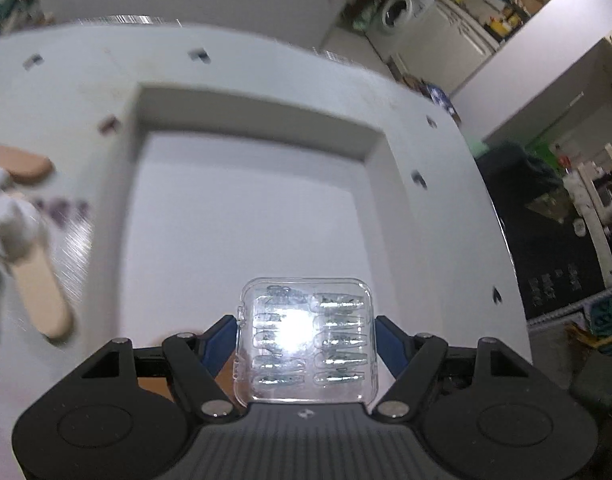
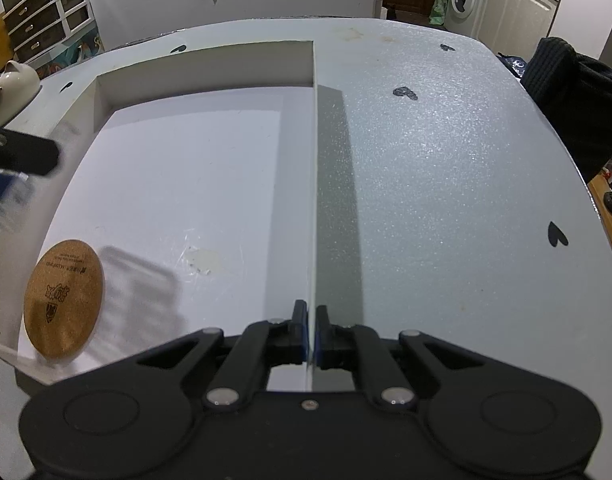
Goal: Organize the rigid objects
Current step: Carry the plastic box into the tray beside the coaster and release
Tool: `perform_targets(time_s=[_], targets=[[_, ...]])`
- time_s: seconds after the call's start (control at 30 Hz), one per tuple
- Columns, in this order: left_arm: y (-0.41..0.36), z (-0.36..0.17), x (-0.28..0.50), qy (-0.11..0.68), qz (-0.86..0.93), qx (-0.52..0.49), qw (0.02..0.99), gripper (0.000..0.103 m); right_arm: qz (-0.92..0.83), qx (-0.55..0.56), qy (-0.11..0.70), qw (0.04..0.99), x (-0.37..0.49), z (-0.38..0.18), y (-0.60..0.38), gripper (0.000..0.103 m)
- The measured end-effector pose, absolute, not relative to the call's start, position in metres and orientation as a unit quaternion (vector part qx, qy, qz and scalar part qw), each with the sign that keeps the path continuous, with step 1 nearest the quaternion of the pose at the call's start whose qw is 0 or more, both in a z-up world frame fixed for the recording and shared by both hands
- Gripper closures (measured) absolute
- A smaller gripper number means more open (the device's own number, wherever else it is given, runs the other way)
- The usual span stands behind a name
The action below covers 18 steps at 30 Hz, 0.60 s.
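My left gripper (image 1: 303, 320) is shut on a clear plastic case (image 1: 306, 344) that holds rows of small shiny pieces; its blue pads press the case's two sides. The case hangs over the near part of a shallow white box (image 1: 261, 108). In the right wrist view, my right gripper (image 2: 310, 312) is shut on the thin right wall of that box (image 2: 313, 184). A round cork coaster (image 2: 63, 298) lies on the box floor at the lower left. A blurred black finger (image 2: 21, 154) of the left gripper shows at the left edge.
The white table (image 2: 446, 160) carries black heart marks. Two peach flat pieces (image 1: 25, 164) (image 1: 41, 296) and a white object lie left of the box. A cream ceramic figure (image 2: 11, 84) sits at the far left. A dark garment (image 2: 574, 92) lies beyond the table's right edge.
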<state>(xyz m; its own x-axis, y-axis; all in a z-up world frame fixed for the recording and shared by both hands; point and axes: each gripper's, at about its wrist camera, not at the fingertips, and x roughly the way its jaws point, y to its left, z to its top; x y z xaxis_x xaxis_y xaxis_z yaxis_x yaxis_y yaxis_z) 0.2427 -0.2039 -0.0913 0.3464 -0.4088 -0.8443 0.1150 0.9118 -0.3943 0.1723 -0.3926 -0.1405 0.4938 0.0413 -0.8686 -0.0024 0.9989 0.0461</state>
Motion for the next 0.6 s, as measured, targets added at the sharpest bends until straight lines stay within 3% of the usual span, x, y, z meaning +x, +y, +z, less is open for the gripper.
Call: perform_targets(time_s=[0.27, 0.6], targets=[[-0.227, -0.124, 0.235, 0.598, -0.164, -0.181, 0.764, 0.029, 0.014, 0.02, 0.503, 0.864, 0.172, -0.141, -0.393, 0.099], [-0.235, -0.135, 0.237, 0.629, -0.157, -0.164, 0.743, 0.03, 0.015, 0.022, 0.503, 0.864, 0.172, -0.141, -0.393, 0.099]])
